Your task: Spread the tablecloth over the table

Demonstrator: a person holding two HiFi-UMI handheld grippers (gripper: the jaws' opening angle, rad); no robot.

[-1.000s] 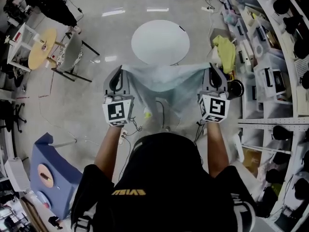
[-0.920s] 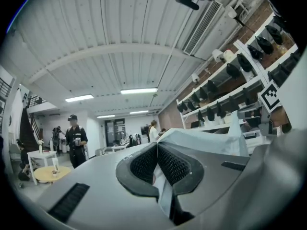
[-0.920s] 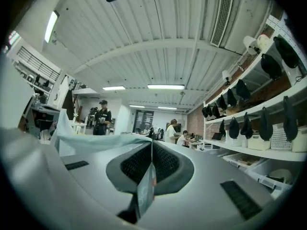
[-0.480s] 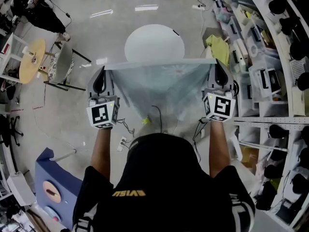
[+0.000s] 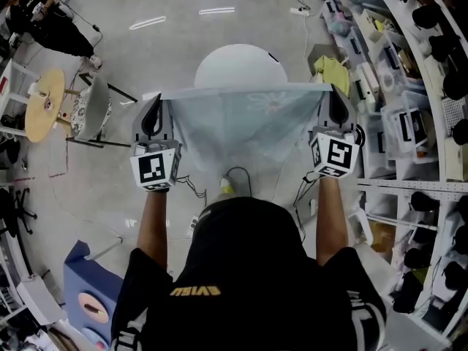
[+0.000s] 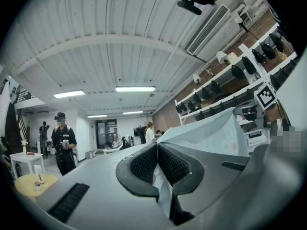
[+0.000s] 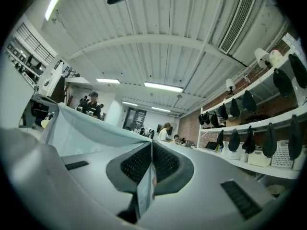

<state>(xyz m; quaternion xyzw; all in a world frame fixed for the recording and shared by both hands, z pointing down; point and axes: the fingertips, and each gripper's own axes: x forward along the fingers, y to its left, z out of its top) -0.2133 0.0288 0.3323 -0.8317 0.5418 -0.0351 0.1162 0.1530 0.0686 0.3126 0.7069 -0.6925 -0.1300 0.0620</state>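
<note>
A pale blue-grey tablecloth (image 5: 241, 126) hangs stretched between my two grippers, its top edge taut and level. In the head view my left gripper (image 5: 155, 108) is shut on the cloth's left corner and my right gripper (image 5: 335, 102) is shut on its right corner. The small round white table (image 5: 238, 64) stands on the floor just beyond the cloth, partly hidden by it. A thin fold of tablecloth (image 6: 165, 195) shows pinched between the jaws in the left gripper view. The right gripper view shows the same grip on the tablecloth (image 7: 144, 190).
Shelving with boxes and clutter (image 5: 395, 86) runs along the right. A yellow-green cloth (image 5: 330, 70) lies on the floor by the shelves. At the left stand a chair (image 5: 91, 108) and a round wooden side table (image 5: 42, 102). A blue box (image 5: 91, 298) sits at lower left. Cables (image 5: 234, 178) trail underfoot.
Both grippers have moved apart and forward toward the round table. The cloth, sagging and bunched a second ago, is now pulled into a wide, straight-edged sheet.
</note>
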